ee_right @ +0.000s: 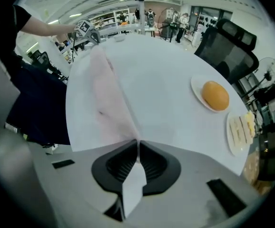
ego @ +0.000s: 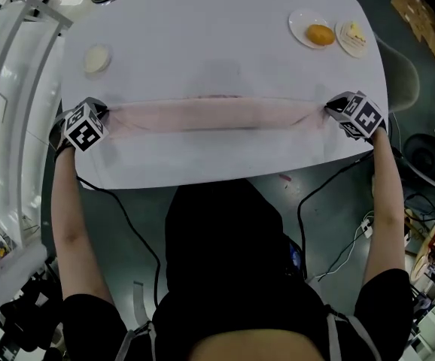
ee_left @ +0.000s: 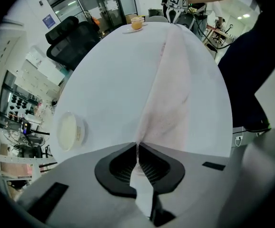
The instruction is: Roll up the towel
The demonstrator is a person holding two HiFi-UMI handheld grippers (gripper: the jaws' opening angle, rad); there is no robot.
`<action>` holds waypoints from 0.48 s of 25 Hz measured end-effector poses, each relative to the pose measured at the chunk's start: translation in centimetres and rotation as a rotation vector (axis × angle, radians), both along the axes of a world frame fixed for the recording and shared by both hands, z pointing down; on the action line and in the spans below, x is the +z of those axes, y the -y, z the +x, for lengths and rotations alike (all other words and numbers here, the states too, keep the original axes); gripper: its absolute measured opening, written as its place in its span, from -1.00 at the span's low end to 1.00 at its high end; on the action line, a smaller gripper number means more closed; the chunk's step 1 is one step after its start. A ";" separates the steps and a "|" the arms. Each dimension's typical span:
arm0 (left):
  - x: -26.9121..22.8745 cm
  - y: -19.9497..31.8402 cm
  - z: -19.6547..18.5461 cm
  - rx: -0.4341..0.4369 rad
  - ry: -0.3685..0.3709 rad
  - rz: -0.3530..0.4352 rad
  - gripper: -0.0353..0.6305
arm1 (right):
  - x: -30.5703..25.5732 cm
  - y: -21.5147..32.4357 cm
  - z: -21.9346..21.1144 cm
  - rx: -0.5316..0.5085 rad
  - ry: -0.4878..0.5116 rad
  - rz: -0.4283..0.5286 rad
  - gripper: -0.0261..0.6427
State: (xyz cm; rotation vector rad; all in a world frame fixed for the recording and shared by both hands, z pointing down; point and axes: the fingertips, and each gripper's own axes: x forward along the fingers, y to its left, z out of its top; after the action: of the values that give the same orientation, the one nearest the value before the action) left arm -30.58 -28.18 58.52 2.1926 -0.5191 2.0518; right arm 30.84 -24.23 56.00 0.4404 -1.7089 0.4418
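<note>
**Item: towel** [ego: 210,115]. Pale pink cloth, drawn out into a long narrow band. It lies across the near half of the white bench [ego: 202,36], parallel to the near edge, and is stretched end to end between the two grippers. I cannot tell whether the band is a flat fold or already holds a turn or two.

**Step in hand (judged):** The roll is at an early stage. Both ends are pinched and the band is pulled straight, ready to be turned over on itself.

**Next move calls for (judged):**
- Both hands should travel together at an even pace, so neither end runs ahead.
- Enough tension should be held along the band for the roll to form tight and square.
- A re-grip is likely once the cloth thickens.

**Left gripper** [ego: 104,119]. At the towel's left end, pointing steeply down. Its fingers [ee_left: 123,163] are closed together on a corner of the cloth, which passes up between the ribbed pads.

**Right gripper** [ego: 330,110]. At the towel's right end, pointing down. Its fingers [ee_right: 154,164] are likewise clamped on the towel's edge, with a tongue of cloth showing between them.

**Also on the bench, well apart from the towel:**
- small pale dish [ego: 97,59] at far left
- plate with an orange bun [ego: 320,34] at far right
- second plate with pale slices [ego: 351,36] just beside it
</note>
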 end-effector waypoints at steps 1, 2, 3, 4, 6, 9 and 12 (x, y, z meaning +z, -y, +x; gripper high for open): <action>0.2 0.3 0.0 -0.003 0.004 0.010 -0.84 | 0.4 0.2 0.1 0.003 -0.004 -0.003 -0.86; 0.5 0.6 0.1 -0.006 0.008 0.019 -0.84 | 0.7 0.4 0.1 0.005 -0.010 -0.004 -0.86; 0.7 0.9 0.1 -0.008 0.013 0.026 -0.84 | 1.0 0.6 0.2 0.007 -0.016 -0.005 -0.86; 1.0 1.1 0.1 -0.008 0.019 0.031 -0.84 | 1.3 0.9 0.2 0.006 -0.024 -0.005 -0.86; 1.5 1.5 0.1 0.000 0.038 0.040 -0.84 | 1.9 1.4 0.2 0.002 -0.038 0.001 -0.86; 2.2 2.0 0.3 0.021 0.071 0.062 -0.84 | 2.8 2.0 0.4 -0.001 -0.065 0.023 -0.86; 2.5 2.1 0.4 0.027 0.073 0.082 -0.84 | 3.5 2.2 0.7 -0.008 -0.104 0.054 -0.85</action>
State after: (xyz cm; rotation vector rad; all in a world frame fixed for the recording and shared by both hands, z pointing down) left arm -30.15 -30.30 61.01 2.1875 -0.5946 2.1689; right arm 31.50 -26.41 59.49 0.4876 -1.6238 0.3618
